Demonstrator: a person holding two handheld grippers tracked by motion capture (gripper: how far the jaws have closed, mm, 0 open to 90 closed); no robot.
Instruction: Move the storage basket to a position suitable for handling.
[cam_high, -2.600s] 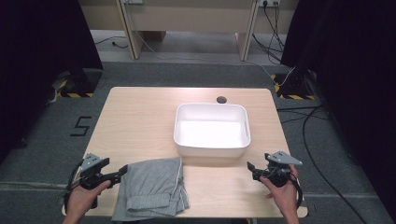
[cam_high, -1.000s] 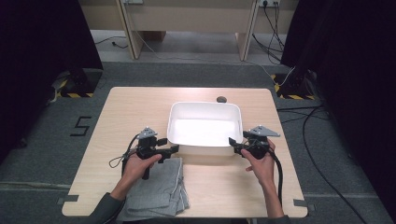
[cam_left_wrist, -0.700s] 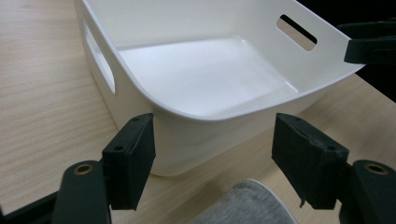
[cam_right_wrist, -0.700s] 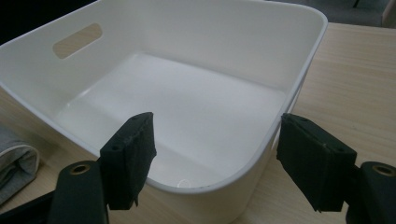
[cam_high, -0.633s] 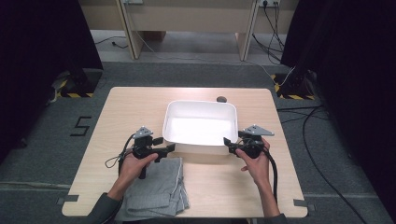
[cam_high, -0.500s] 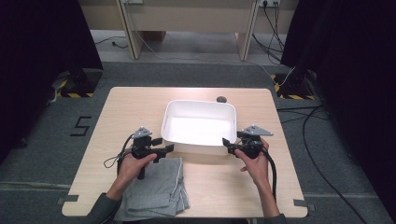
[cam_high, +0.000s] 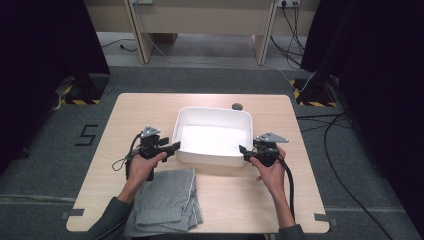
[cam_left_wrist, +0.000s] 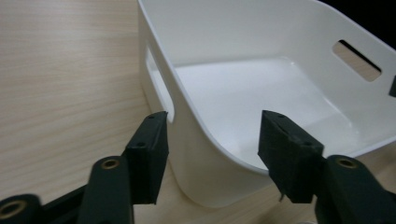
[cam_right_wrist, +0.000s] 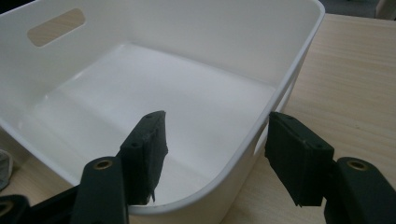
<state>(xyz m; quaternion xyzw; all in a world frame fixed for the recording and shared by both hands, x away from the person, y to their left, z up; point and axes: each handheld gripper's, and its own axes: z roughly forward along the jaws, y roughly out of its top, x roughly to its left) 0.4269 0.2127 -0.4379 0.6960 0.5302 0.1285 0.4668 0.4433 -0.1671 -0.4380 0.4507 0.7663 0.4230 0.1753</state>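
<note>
Glossy white plastic tub (cam_high: 212, 136), matt pale wood table (cam_high: 130, 115), grey cloth (cam_high: 167, 202).

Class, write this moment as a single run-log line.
left gripper: open, straddling left wall of white bin | right gripper: open, straddling right wall | bin: empty, on table | grey cloth: near edge, untouched

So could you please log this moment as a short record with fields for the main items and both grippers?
container: white rectangular plastic bin with handle slots, empty, mid-table
cloth: grey folded garment, near edge of the light wooden table, apart from the bin
small item: dark round object just behind the bin
left gripper: jaws open, straddling the bin's near left corner
right gripper: jaws open, straddling the near right corner
</note>
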